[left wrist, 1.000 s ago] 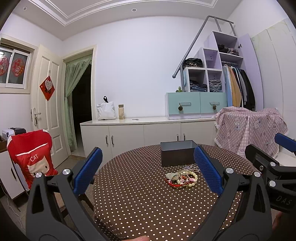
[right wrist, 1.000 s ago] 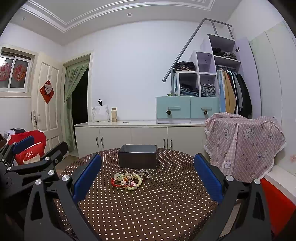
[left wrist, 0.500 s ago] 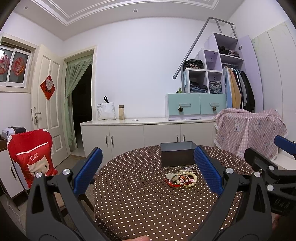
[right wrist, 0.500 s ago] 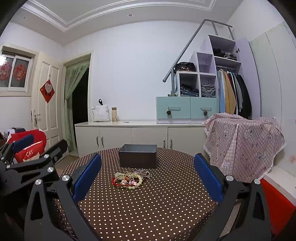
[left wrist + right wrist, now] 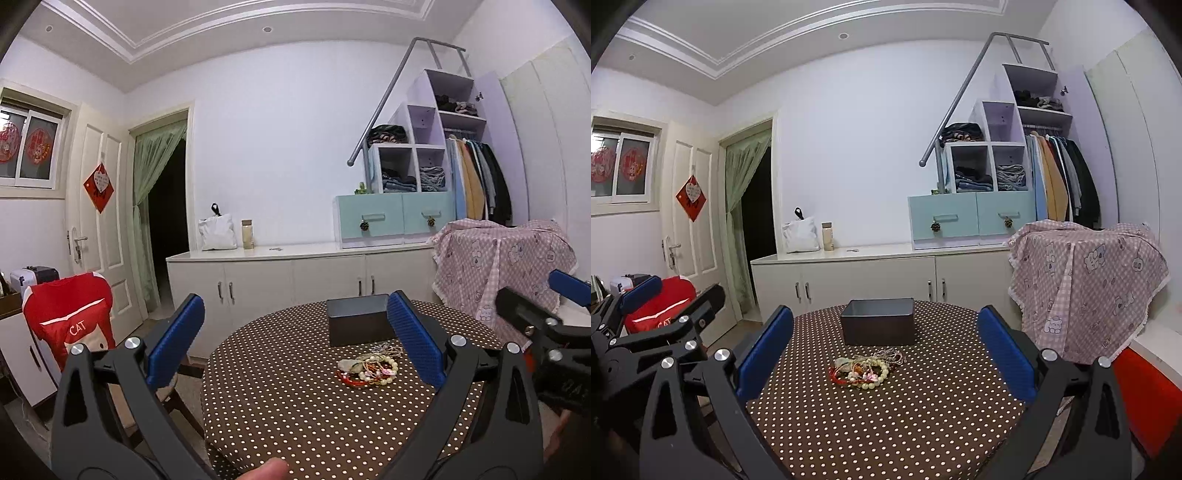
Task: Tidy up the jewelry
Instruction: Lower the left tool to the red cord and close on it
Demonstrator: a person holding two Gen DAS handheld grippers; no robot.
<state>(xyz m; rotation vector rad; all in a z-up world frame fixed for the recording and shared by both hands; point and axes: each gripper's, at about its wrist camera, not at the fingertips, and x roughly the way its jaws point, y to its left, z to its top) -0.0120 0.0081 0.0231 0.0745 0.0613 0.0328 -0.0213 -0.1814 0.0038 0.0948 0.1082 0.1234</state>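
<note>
A tangled pile of jewelry (image 5: 368, 370) (image 5: 863, 370), with pale bead bracelets and red cords, lies on the round table (image 5: 280, 398) (image 5: 923, 417) under a brown polka-dot cloth. Just behind the pile stands an open dark grey box (image 5: 360, 322) (image 5: 878, 320). My left gripper (image 5: 295, 339) is open and held short of the pile, nothing between its blue pads. My right gripper (image 5: 885, 347) is also open and empty, hovering above the table's near half. Each gripper shows at the edge of the other's view.
A chair with a red "CAT" cover (image 5: 70, 325) stands left of the table. White cabinets (image 5: 295, 280) run along the back wall. A pink checked cloth (image 5: 1086, 280) drapes furniture at the right. A fingertip (image 5: 267, 470) shows at the bottom edge.
Both grippers have drifted slightly; the right gripper sits a little lower and further right in the left wrist view. Jaws stay open and the jewelry has not moved.
</note>
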